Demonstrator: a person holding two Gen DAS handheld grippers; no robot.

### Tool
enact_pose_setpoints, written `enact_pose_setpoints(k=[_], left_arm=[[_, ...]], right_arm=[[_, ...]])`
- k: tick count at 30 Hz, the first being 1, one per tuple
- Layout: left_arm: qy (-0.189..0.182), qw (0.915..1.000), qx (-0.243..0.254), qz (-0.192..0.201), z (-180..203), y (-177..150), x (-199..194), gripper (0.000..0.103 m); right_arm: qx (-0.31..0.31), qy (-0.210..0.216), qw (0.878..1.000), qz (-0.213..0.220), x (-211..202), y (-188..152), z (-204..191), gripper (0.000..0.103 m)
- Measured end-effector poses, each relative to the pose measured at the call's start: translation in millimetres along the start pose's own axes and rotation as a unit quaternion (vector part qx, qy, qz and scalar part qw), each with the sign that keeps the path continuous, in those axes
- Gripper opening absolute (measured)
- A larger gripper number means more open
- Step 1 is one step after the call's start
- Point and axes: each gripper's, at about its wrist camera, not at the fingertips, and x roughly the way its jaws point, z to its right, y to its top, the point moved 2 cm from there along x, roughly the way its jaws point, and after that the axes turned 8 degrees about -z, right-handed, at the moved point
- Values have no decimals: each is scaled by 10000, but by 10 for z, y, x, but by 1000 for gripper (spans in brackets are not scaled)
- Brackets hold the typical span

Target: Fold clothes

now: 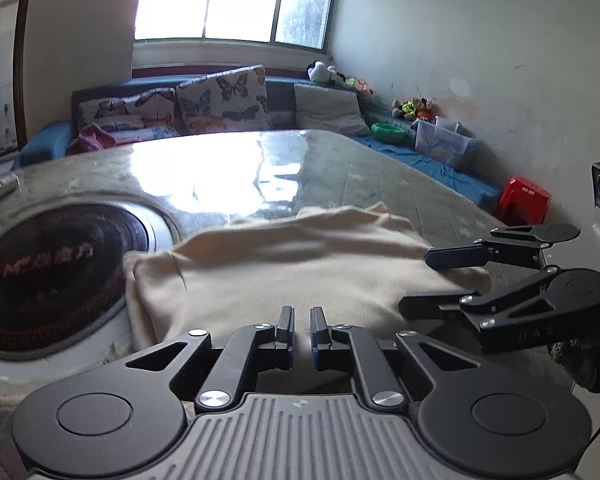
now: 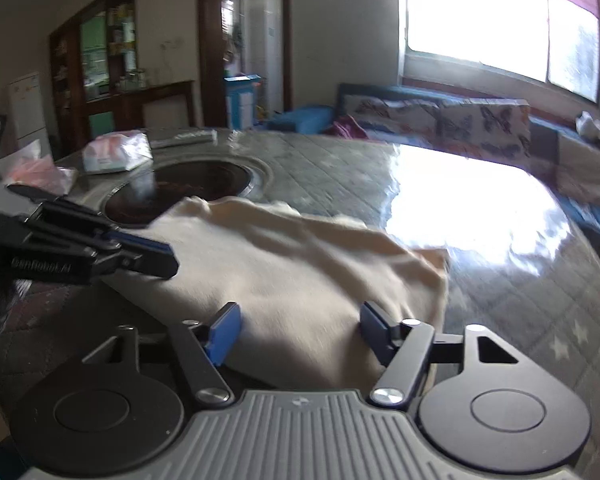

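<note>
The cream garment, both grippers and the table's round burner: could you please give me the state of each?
Cream garment: lying crumpled on the table, partly folded, one edge over the burner's rim.
Left gripper: nearly shut, cloth in the narrow gap.
Right gripper: open, jaws astride the garment's near edge.
Round burner: dark, partly covered by the garment.

The near edge of the cream garment disappears under the left gripper, so whether cloth is pinched there cannot be told. Left of the garment, the dark round inset in the table runs off the picture's edge, and its pinkish lettering is too smeared to read. Beyond the garment, glare washes out the tabletop. The garment's folds are blurred in both views.
</note>
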Motion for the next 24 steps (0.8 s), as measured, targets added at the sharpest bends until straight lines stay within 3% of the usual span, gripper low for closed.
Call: enact_pose_setpoints(k=[5, 8, 11, 13, 15, 20, 24], left_arm=[[42, 10000, 17, 14, -25, -44, 3, 10], [65, 10000, -36, 47, -36, -5, -47, 10], [-21, 9998, -51, 205, 7, 57, -115, 10], [-89, 9997, -48, 232, 52, 89, -88, 10], [-132, 9996, -30, 238, 95, 110, -42, 10], [-128, 9999, 84, 6, 133, 24, 124, 10], [-159, 9999, 54, -10, 123, 3, 130, 10]], right_arm=[[-30, -33, 10000, -36, 8, -72, -2, 65], [38, 23, 10000, 55, -85, -44, 9, 58], [225, -10, 9995, 208, -190, -17, 36, 44], [252, -43, 9994, 223, -198, -5, 37, 27], [264, -83, 9996, 105, -136, -21, 29, 21], [252, -89, 9996, -4, -87, -128, 25, 20], [269, -47, 9996, 55, -150, -21, 77, 20]])
